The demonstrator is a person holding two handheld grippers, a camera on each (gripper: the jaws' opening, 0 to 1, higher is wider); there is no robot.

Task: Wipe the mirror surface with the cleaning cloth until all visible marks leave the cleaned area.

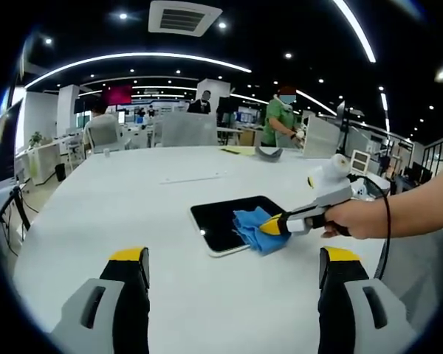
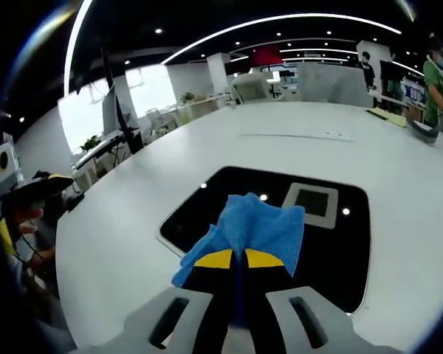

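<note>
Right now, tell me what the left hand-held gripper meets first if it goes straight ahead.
Probably the flat dark rectangular mirror on the white table, near the crumpled blue cleaning cloth. The left hand-held gripper is open; depth is unclear.

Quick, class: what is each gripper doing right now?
Left gripper: open, empty, above the white table.
Right gripper: shut on the blue cloth, over the mirror.

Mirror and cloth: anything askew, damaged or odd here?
Nothing stands out. The flat dark rectangular mirror lies intact on the white table, and the right claw pinches the crumpled blue cleaning cloth over its near edge.
</note>
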